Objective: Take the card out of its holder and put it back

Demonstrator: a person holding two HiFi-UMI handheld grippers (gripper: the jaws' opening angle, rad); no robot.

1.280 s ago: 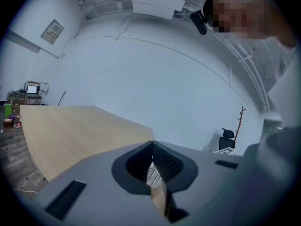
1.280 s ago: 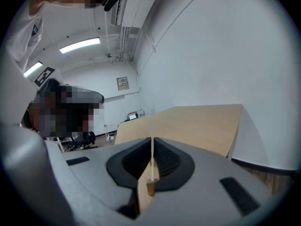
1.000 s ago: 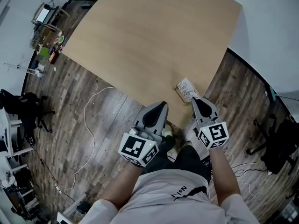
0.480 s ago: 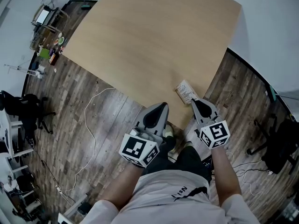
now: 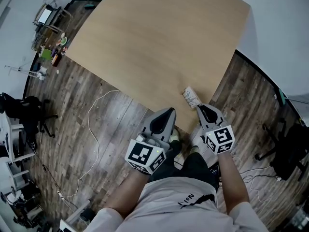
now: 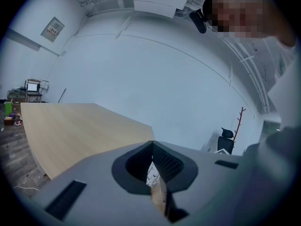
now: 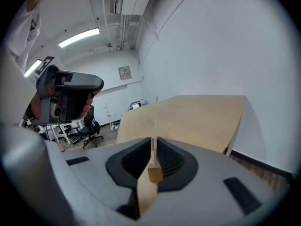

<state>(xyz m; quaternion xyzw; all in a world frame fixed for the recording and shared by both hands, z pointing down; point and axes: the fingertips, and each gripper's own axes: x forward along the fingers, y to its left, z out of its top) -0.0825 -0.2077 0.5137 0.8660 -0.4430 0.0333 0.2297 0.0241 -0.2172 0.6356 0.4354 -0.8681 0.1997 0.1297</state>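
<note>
A white printed card (image 5: 190,95) stands in a small wooden holder at the near edge of the light wood table (image 5: 154,42). My right gripper (image 5: 201,108) has its tips at the card's near end. In the right gripper view the card (image 7: 155,131) shows edge-on, rising from the holder block (image 7: 154,174), which sits between the closed jaws of the right gripper (image 7: 154,147). My left gripper (image 5: 168,111) hovers to the left, off the table's edge, shut and holding nothing. Past the tips of the left gripper (image 6: 152,147) the card (image 6: 151,173) shows through the slit.
Dark wood floor surrounds the table, with a white cable (image 5: 94,124) on the left. A cluttered rack (image 5: 48,28) stands far left and a black office chair (image 5: 287,153) at the right. The person's legs and shoes (image 5: 174,141) are below the grippers.
The card has turned and looks narrower, with its near end shifted slightly left. Both grippers have edged a little forward and left.
</note>
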